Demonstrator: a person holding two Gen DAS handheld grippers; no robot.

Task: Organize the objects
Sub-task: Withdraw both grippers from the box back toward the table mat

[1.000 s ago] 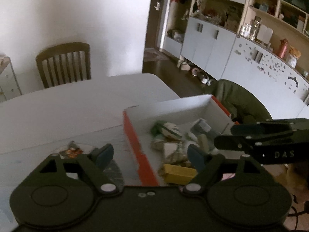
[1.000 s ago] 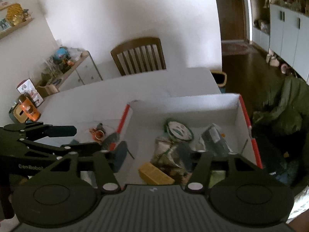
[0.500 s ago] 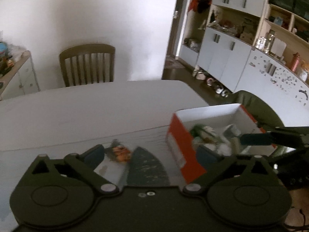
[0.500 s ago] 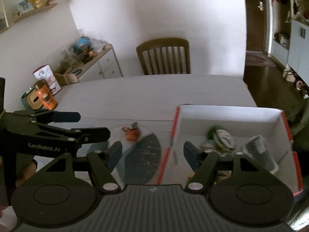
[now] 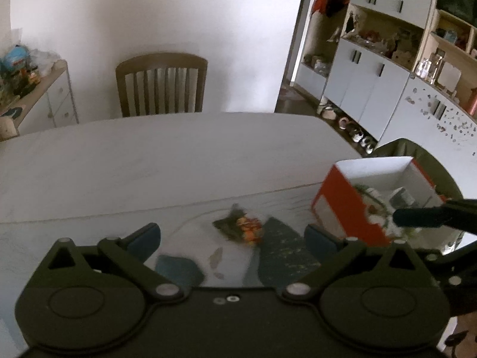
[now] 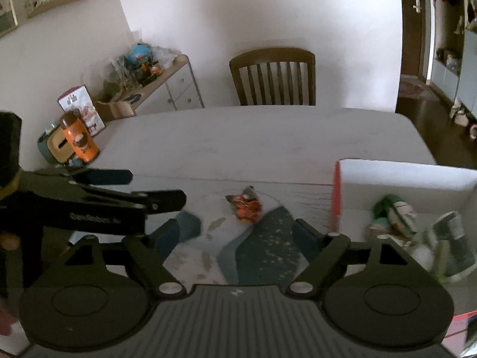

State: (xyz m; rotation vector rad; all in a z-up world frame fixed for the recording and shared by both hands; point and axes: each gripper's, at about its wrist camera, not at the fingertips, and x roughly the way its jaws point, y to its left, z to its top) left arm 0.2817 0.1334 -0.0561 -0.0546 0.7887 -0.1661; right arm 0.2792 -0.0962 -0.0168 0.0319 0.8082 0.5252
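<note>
A crumpled orange snack wrapper (image 5: 246, 226) (image 6: 246, 206) lies on a pale plate with dark teal patches (image 5: 283, 256) (image 6: 262, 247). My left gripper (image 5: 232, 238) (image 6: 155, 188) hangs wide open just short of the wrapper, nothing between its fingers. My right gripper (image 6: 238, 235) hovers over the same plate with its jaws opening and empty; the wrapper lies beyond its tips. To the right stands a red-and-white box (image 5: 342, 208) (image 6: 402, 176) holding a green-and-white packet (image 6: 396, 211) and a grey packet (image 6: 453, 229).
The white table (image 5: 179, 155) reaches back to a wooden chair (image 5: 161, 86). An orange canister (image 6: 79, 140) and a tissue box (image 6: 53, 146) stand at the table's left edge. A cluttered sideboard (image 6: 161, 80) is behind, with cupboards (image 5: 366, 89) at the right.
Both grippers have swung left, from over the box to over the plate with the wrapper. Both sets of jaws stand wider than before.
</note>
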